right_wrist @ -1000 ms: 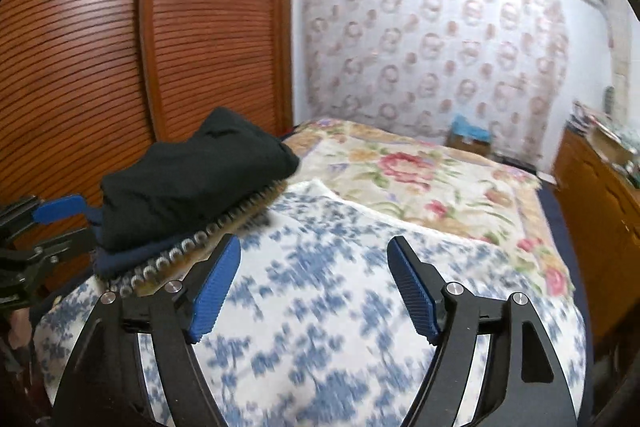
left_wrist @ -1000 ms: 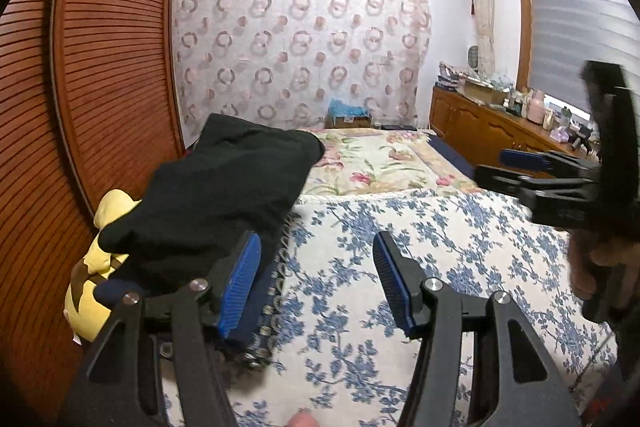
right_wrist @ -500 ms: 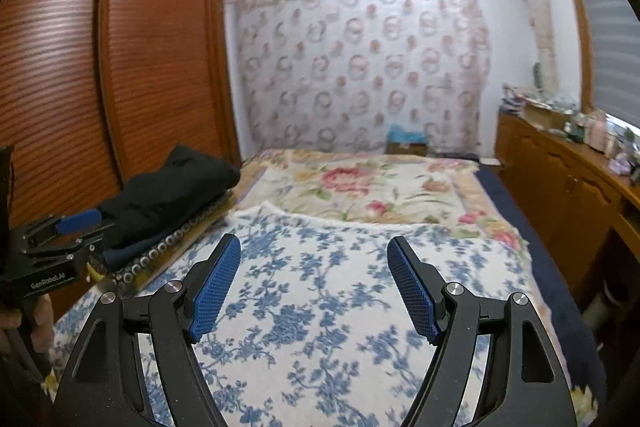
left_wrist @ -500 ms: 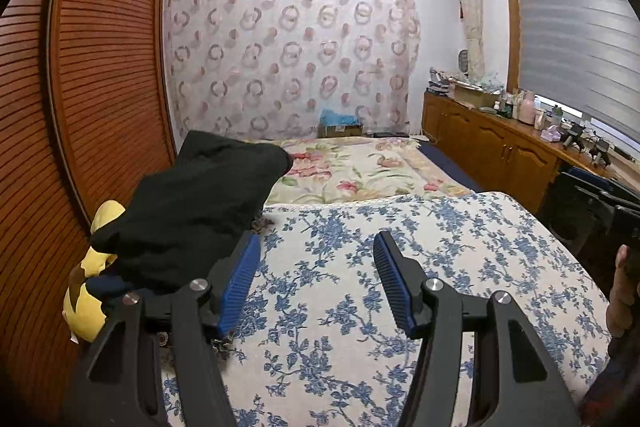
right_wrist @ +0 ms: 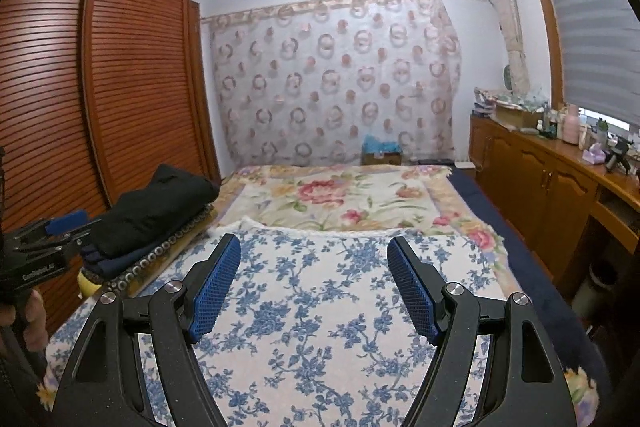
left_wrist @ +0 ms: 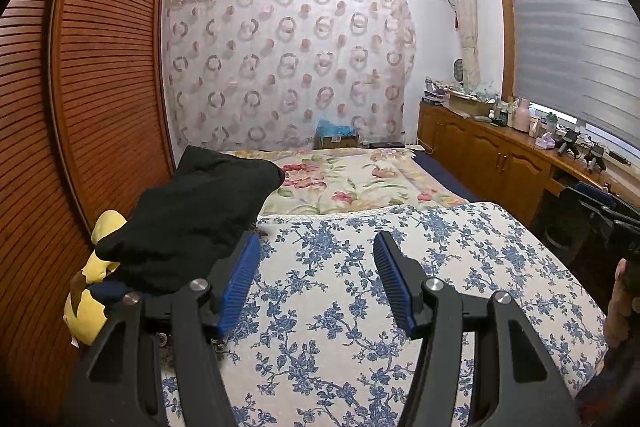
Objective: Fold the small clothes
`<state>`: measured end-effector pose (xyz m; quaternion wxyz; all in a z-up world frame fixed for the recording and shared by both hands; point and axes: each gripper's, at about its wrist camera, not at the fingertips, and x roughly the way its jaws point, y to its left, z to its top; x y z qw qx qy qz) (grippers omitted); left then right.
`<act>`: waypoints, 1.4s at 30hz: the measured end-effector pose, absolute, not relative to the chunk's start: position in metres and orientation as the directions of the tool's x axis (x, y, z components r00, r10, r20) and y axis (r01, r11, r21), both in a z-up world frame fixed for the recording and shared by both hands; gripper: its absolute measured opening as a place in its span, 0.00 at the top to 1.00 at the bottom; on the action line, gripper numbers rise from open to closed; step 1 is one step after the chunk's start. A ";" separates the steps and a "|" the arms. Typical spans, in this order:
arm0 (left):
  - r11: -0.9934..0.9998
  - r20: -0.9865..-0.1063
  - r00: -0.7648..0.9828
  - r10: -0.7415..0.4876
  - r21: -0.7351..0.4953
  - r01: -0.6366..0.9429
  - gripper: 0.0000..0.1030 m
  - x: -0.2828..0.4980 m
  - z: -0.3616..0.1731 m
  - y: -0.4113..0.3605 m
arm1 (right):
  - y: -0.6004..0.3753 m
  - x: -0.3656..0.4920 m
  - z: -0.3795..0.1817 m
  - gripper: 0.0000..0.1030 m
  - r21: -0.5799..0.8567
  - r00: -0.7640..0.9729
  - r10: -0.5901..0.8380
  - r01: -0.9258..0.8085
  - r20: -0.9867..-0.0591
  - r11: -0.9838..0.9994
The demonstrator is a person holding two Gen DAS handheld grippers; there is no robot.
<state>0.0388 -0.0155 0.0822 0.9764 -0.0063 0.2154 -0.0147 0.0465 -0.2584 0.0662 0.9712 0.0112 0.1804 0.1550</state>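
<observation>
A folded black garment (left_wrist: 192,219) lies on a small stack at the bed's left edge, over a navy piece and a beaded mat (right_wrist: 160,255). In the right wrist view the same black garment (right_wrist: 156,207) sits at the left. My left gripper (left_wrist: 316,247) hangs open over the blue-flowered cloth (left_wrist: 400,287), just right of the stack, with nothing between its blue pads. Over the same cloth (right_wrist: 320,307), my right gripper (right_wrist: 314,247) is open and empty. The left gripper's tip also shows beside the stack (right_wrist: 66,223).
A yellow plush toy (left_wrist: 92,291) is wedged between the stack and the slatted wooden wardrobe (left_wrist: 100,87) on the left. A rose-patterned blanket (right_wrist: 340,195) covers the far bed. Wooden cabinets (right_wrist: 552,187) with clutter run along the right under the window.
Both grippers drew back from the stack and rose a little. The right one swung rightward, away from the black garment, and levelled. Neither changed its opening.
</observation>
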 end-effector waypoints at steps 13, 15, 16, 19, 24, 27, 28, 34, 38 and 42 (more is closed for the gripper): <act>0.999 -0.415 0.909 -0.033 -0.019 0.027 0.43 0.038 0.086 -0.018 | -0.255 0.047 0.066 0.24 0.065 0.889 0.292 -0.288 -0.353 0.955; 0.999 -0.414 0.910 -0.032 -0.019 0.026 0.43 0.038 0.087 -0.018 | -0.255 0.047 0.066 0.24 0.065 0.889 0.292 -0.289 -0.353 0.955; 1.000 -0.412 0.911 -0.030 -0.018 0.025 0.43 0.037 0.088 -0.018 | -0.255 0.047 0.066 0.24 0.064 0.889 0.292 -0.288 -0.352 0.955; 1.000 -0.409 0.912 -0.030 -0.018 0.025 0.43 0.036 0.090 -0.018 | -0.255 0.047 0.066 0.24 0.064 0.889 0.292 -0.289 -0.353 0.955; 1.000 -0.409 0.912 -0.028 -0.017 0.023 0.43 0.036 0.090 -0.018 | -0.255 0.047 0.066 0.24 0.064 0.889 0.292 -0.289 -0.353 0.955; 1.000 -0.409 0.912 -0.029 -0.018 0.024 0.43 0.036 0.089 -0.018 | -0.255 0.047 0.066 0.24 0.064 0.889 0.292 -0.289 -0.354 0.955; 1.000 -0.409 0.912 -0.029 -0.017 0.024 0.43 0.036 0.089 -0.018 | -0.255 0.047 0.067 0.24 0.064 0.889 0.292 -0.288 -0.353 0.955; 1.000 -0.408 0.912 -0.029 -0.017 0.024 0.43 0.036 0.089 -0.018 | -0.256 0.047 0.067 0.24 0.063 0.888 0.292 -0.289 -0.355 0.955; 1.000 -0.408 0.912 -0.027 -0.016 0.023 0.43 0.036 0.088 -0.018 | -0.256 0.047 0.067 0.24 0.064 0.888 0.292 -0.289 -0.354 0.955; 1.000 -0.406 0.913 -0.028 -0.017 0.023 0.43 0.035 0.089 -0.018 | -0.256 0.047 0.068 0.24 0.064 0.888 0.293 -0.289 -0.354 0.955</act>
